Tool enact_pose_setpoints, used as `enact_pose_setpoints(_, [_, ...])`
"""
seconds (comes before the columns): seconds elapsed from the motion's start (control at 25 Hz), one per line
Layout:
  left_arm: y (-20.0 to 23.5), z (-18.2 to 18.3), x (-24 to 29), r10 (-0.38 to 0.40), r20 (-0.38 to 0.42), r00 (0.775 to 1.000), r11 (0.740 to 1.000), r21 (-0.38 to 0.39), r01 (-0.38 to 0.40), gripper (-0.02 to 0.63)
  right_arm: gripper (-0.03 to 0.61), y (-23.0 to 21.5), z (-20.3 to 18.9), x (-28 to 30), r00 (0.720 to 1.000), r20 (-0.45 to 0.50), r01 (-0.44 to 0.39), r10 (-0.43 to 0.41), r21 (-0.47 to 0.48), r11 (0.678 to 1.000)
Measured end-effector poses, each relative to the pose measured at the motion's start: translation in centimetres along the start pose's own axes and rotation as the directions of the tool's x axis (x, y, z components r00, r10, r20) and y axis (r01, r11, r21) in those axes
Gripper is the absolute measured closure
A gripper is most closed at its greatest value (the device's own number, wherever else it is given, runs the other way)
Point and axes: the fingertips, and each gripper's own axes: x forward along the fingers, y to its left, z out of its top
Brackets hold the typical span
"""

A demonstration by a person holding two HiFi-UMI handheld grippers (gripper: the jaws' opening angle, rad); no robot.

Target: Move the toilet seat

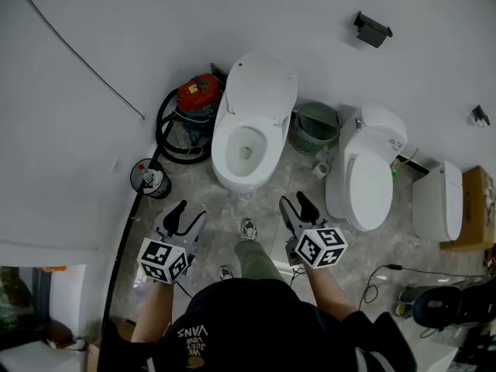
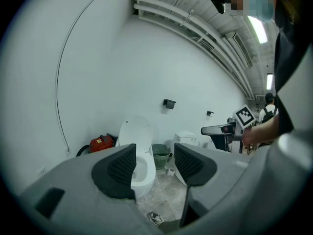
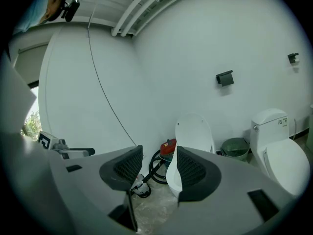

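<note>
Left gripper: fingers stand moderately apart with nothing between them. The toilet bowl shows through the gap.

Right gripper: fingers also apart, moderate gap, empty.

Head view:
- Left gripper and right gripper hang over the floor, side by side, with a shoe between them.
- Toilet sits at 12 o'clock from the pair, near, touched by neither.
- Seat appears to lie down on the bowl rim.
- Lid stands up against the wall.
- Red vacuum with coiled black hose is at the toilet's 10 o'clock, close against it.
- Green bin is at the toilet's 3 o'clock, just beside it.
- Second toilet, lid shut, stands past the bin, also toward 3 o'clock.
- Small bottle stands on the floor at the left gripper's 11 o'clock.
</note>
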Motion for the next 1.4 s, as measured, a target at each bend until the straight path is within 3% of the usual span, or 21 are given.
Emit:
enact_pose_setpoints(0.48, [2.8, 4.5, 12.1, 0.022, -0.016, 1.0, 1.0, 0.021, -0.021, 0.38, 0.382, -9.3, 4.3, 9.7, 0.998, -0.057, -0.012, 0.013, 0.008, 1.0])
enact_pose_setpoints(0.72, [4.2, 3.6, 17.3, 0.027, -0.056, 0.998, 0.998, 0.054, -0.024, 0.38, 0.391, -13.2, 4.1, 13.4, 0.995, -0.103, -0.014, 0.016, 0.012, 1.0])
enact_pose_setpoints(1.08, [9.1, -0.2, 21.0, 0.054, -0.16, 0.986, 0.996, -0.057, -0.063, 0.379, 0.405, -15.5, -2.8, 18.4, 0.957, -0.29, 0.036, -0.029, 0.018, 0.999])
enact_pose_setpoints(1.2, [12.0, -2.2, 22.3, 0.059, -0.183, 0.981, 0.989, -0.125, -0.083, 0.379, 0.409, -15.7, -5.0, 19.6, 0.937, -0.338, 0.094, -0.087, 0.002, 0.996])
enact_pose_setpoints(1.4, [15.6, -6.0, 24.8, -0.002, -0.275, 0.961, 0.976, -0.211, -0.058, 0.382, 0.413, -16.4, -9.1, 20.6, 0.895, -0.41, 0.224, -0.172, 0.081, 0.971])
